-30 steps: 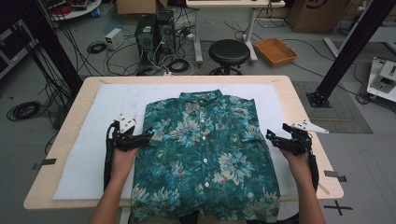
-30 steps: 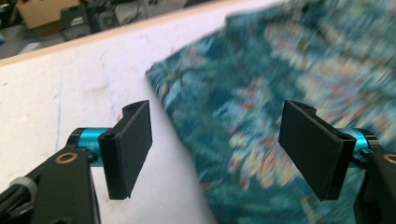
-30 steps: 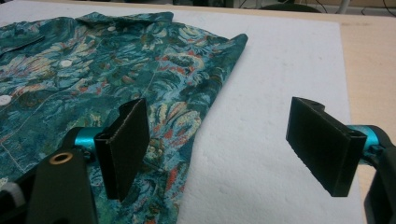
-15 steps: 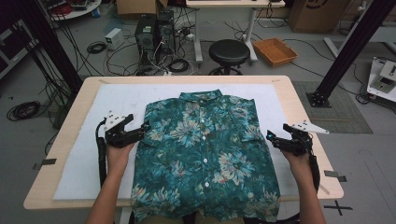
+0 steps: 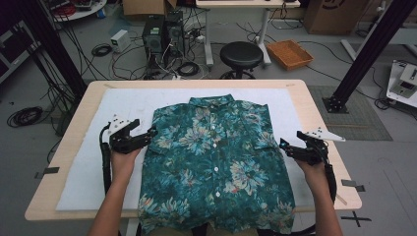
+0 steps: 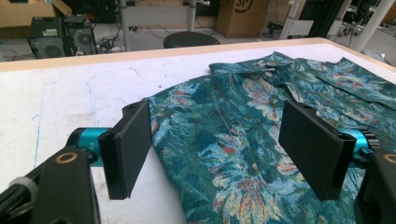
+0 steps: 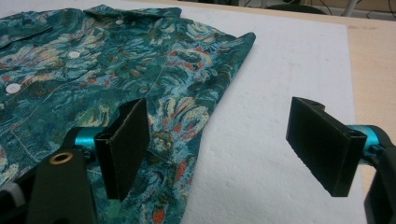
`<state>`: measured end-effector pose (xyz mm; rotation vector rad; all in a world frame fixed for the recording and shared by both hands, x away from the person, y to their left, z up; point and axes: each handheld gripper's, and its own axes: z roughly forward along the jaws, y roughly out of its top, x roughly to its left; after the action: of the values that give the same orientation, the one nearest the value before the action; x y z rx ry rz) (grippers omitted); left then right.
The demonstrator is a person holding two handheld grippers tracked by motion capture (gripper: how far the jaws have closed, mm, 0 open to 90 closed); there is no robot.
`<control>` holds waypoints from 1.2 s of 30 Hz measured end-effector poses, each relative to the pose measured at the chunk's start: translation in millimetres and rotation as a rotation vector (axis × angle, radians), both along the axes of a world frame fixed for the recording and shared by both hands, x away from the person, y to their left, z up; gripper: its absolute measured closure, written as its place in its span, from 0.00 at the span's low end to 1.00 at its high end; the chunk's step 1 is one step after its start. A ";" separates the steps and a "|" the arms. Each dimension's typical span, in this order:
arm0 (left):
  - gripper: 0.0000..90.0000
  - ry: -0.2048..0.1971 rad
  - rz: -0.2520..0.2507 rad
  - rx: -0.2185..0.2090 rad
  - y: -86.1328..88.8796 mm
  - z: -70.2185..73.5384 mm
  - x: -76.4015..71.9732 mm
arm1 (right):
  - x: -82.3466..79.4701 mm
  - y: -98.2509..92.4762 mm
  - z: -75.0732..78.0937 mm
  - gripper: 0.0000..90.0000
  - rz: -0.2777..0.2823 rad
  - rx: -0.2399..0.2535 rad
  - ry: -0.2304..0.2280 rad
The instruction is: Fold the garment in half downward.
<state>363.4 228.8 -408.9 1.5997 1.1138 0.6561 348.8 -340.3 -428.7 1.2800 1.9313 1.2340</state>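
A: Shirt [image 5: 216, 162], teal floral, buttoned, lies flat on the white mat [image 5: 88, 167] over the worktop [image 5: 319, 118], collar at the far side.
B: Left gripper [image 5: 150, 133]?
A: Jaws apart, straddling the shirt's left edge by the shoulder.
B: Right gripper [image 5: 285, 147]?
A: Jaws apart at the right edge, holding nothing.

The high view is looking forward and down over the whole surface [image 5: 74, 162]. Both gripper views are looking low and close along it, sharing the shirt [image 5: 216, 162] [image 6: 224, 154] [image 7: 116, 60]
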 end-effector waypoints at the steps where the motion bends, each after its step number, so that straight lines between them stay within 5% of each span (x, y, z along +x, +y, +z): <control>1: 0.29 0.002 0.003 0.001 0.1 0.7 2.0 | 0.6 0.4 -0.2 0.24 0.000 -0.002 0.004; 13: 0.29 0.043 0.014 0.002 5.6 4.9 21.0 | 1.9 7.0 -0.9 0.24 0.021 -0.007 0.005; 20: 0.29 0.084 0.007 0.038 3.3 16.0 49.7 | 4.3 9.1 -1.2 0.24 0.027 0.000 0.011; 25: 0.30 0.091 -0.029 0.020 -5.0 17.4 70.5 | 2.2 9.6 -0.8 0.24 0.030 0.003 0.009; 29: 0.32 0.119 -0.008 0.084 -15.1 11.6 86.4 | 2.4 9.9 -0.6 0.24 0.031 0.010 0.010; 31: 0.37 0.118 0.015 0.077 -14.1 4.2 93.1 | 2.9 10.6 -1.1 0.24 0.037 0.012 0.011; 36: 0.41 0.214 0.096 0.105 -4.6 -22.6 110.6 | 3.6 12.3 -1.0 0.24 0.044 0.013 0.012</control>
<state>473.9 224.1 -431.6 1.7457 1.3383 0.6253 352.5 -327.9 -429.7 1.2603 1.9729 1.2657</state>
